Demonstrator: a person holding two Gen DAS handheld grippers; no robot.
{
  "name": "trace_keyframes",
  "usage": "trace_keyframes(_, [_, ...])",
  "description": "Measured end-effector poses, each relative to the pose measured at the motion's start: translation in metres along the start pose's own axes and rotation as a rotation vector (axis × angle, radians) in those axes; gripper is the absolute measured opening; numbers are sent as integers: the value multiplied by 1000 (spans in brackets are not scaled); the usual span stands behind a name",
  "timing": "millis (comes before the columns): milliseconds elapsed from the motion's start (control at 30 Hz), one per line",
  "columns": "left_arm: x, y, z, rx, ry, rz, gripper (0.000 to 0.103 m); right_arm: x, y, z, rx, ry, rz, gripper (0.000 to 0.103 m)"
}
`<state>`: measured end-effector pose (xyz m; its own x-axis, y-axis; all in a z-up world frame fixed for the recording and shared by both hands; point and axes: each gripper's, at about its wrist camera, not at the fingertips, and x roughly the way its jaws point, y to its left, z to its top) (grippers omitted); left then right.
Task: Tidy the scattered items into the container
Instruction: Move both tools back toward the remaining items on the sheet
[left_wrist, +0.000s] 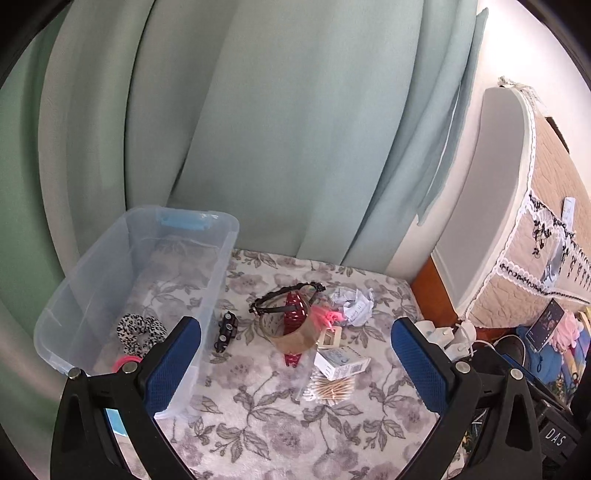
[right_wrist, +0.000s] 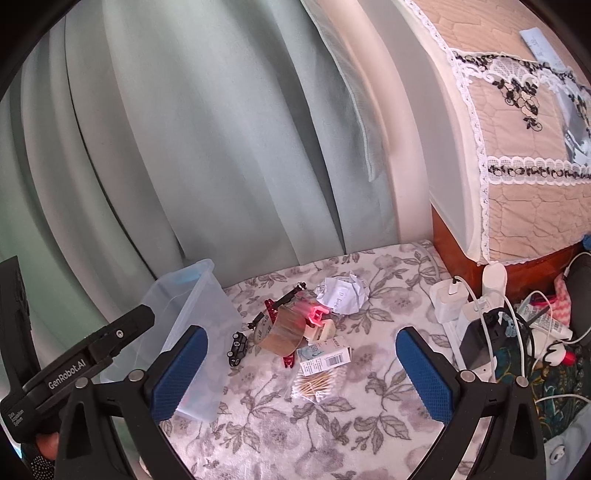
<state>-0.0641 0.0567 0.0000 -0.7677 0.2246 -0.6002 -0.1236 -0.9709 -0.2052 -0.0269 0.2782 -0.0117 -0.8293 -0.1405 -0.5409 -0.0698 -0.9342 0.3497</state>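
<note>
both tools spread, empty. cotton swab bag (right_wrist: 312, 386) just ahead of right tool (right_wrist: 301, 373), long axis across jaws; right nearer. bin (left_wrist: 136, 280) ahead-left of left tool (left_wrist: 295, 369).

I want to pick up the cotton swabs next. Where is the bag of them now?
In both wrist views the bag of cotton swabs lies on the floral blanket, directly in front of the small white box, right of the clear container.
</note>
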Motion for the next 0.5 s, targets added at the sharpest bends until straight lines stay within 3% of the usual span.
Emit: trace_keyframes(500, [71, -19, -41, 29, 179, -46, 103, 51, -47, -24, 62, 133, -80, 103])
